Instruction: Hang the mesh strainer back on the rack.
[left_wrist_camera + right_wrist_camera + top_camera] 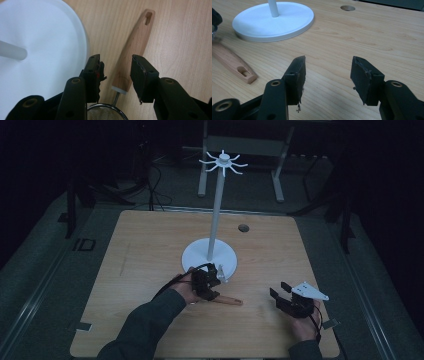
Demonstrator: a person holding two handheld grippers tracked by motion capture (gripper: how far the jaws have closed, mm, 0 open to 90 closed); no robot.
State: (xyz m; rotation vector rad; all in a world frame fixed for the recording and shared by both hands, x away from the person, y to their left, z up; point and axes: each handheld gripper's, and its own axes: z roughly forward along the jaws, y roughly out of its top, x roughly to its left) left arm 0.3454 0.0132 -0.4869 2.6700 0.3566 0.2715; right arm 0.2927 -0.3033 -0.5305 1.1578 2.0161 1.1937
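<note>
Right at the centre of the wooden table (150, 250) stands the white stand (210, 256), and everything else is placed from it. Its round base (42, 50) sits flat on the wood, a thin white pole (216, 210) rises upright from the middle of that base, and a ring of curved hooks (223, 162) spreads out at the pole's top. Beyond the stand, toward the far edge, a small round hole (347, 8) is cut into the tabletop.

On the near side of the stand, just off the edge of its base, hovers the left gripper (117, 72). Its two black jaws are spread apart and straddle the wooden handle (132, 55) of a small sieve (106, 112) without clamping it; a gap shows on both sides of the handle. The sieve lies flat on the table just beside the base, its metal mesh bowl toward the gripper body and its handle pointing away from the stand's base, with a hanging slot (148, 17) at the free end.

Well to the right of the stand, nearer the front edge, sits the right gripper (328, 75). Its jaws are released wide with nothing between them, above bare wood, and the sieve handle's slotted end lies well apart from them.
</note>
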